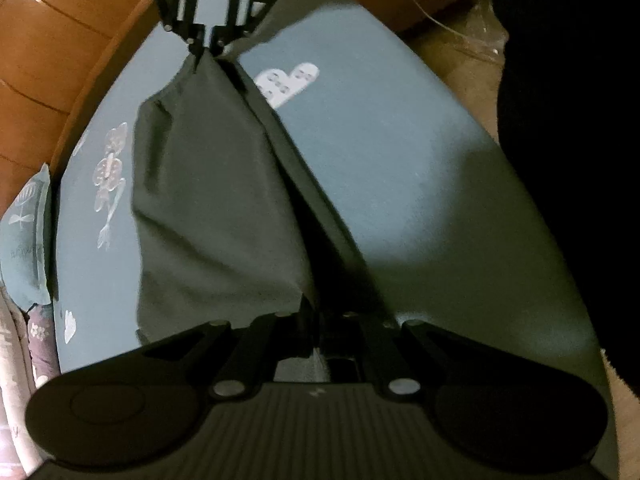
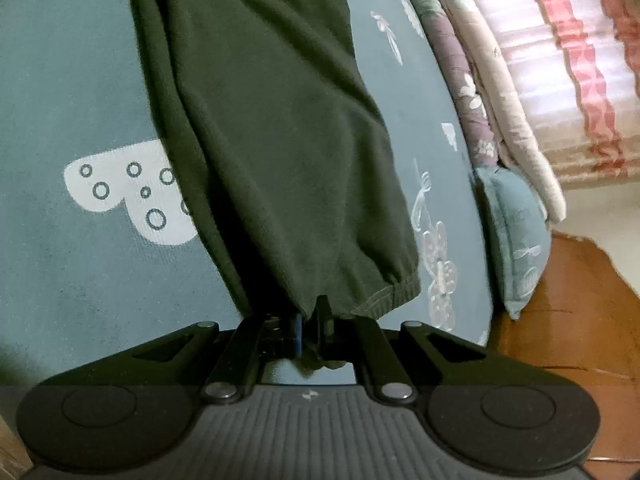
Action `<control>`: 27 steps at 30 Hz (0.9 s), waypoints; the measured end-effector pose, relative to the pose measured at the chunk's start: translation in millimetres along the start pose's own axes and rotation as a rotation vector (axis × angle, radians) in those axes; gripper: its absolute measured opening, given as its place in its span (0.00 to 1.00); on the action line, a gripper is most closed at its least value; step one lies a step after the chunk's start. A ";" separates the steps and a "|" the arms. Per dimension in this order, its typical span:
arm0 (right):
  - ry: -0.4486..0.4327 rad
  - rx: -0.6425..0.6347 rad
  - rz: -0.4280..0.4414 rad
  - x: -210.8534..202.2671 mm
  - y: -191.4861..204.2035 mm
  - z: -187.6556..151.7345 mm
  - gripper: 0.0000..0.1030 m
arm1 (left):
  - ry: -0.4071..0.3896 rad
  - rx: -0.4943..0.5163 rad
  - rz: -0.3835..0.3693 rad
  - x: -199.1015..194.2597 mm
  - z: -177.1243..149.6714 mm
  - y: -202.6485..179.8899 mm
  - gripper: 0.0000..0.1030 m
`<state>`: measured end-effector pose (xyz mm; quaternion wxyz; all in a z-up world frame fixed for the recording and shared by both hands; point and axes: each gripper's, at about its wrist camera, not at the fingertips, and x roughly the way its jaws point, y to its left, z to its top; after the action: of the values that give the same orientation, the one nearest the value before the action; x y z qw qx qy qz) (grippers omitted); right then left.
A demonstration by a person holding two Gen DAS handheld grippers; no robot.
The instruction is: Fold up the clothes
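Closest to us in the left wrist view, our left claw (image 1: 316, 332) is pressed together on one end of the dark green garment (image 1: 208, 208). Across from it, near the top of that view, our right claw (image 1: 206, 46) is pinching the far end, so the cloth hangs stretched between the two above the bed (image 1: 400, 168). From the right wrist view, the right claw (image 2: 310, 320) is clamped on the fabric just beside the gathered elastic hem (image 2: 384, 284), and the garment (image 2: 272, 128) runs away from it up the middle of the frame. Teal bedding with white printed patterns lies open on both sides of the cloth. On one side the bed's edge is lined by a small teal pillow (image 2: 516, 240) and a stack of folded quilts (image 2: 480, 64), with a curtain (image 2: 568, 60) behind; past the pillow we see wood floor (image 2: 568, 312).
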<state>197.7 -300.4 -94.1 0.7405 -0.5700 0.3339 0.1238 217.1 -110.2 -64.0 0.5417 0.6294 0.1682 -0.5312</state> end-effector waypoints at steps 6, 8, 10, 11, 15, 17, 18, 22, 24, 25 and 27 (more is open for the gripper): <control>0.007 0.069 0.024 2.5 1.2 -4.8 0.18 | 0.012 -0.096 -0.055 8.4 0.2 8.4 0.01; 0.015 0.115 0.044 -7.9 -4.9 -9.7 0.22 | 0.004 -0.142 -0.082 3.1 -0.9 14.0 0.02; 0.038 0.172 0.064 -19.5 -10.9 -17.9 0.30 | -0.013 -0.203 -0.126 -10.3 -4.7 22.8 0.07; 0.060 0.199 0.073 -23.9 -13.7 -22.6 0.30 | -0.022 -0.233 -0.149 -17.7 -7.0 27.3 0.09; 0.111 0.379 0.100 -39.3 -28.3 -41.8 0.30 | -0.051 -0.330 -0.153 -45.0 -18.3 50.4 0.10; 0.123 0.489 0.098 -43.7 -38.5 -48.6 0.30 | -0.060 -0.404 -0.121 -50.2 -21.2 69.7 0.10; 0.100 0.550 0.094 -44.5 -45.9 -47.6 0.29 | -0.073 -0.453 -0.097 -48.4 -20.8 81.5 0.10; -0.016 0.777 0.125 -37.9 -67.6 -34.5 0.27 | -0.135 -0.596 -0.057 -22.5 -6.4 113.8 0.09; -0.028 0.825 0.167 -20.9 -64.7 -25.5 0.26 | -0.155 -0.661 -0.095 0.1 4.2 116.0 0.09; -0.032 0.847 0.189 -12.0 -62.8 -21.0 0.24 | -0.161 -0.694 -0.119 12.1 9.1 115.8 0.09; -0.023 0.876 0.219 4.0 -54.5 -16.1 0.23 | -0.140 -0.749 -0.160 29.2 12.1 110.5 0.10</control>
<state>225.7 -333.6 -57.2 0.8981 -0.1629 0.4048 0.0549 309.3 -170.6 -31.4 0.7008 0.3353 0.3619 -0.5153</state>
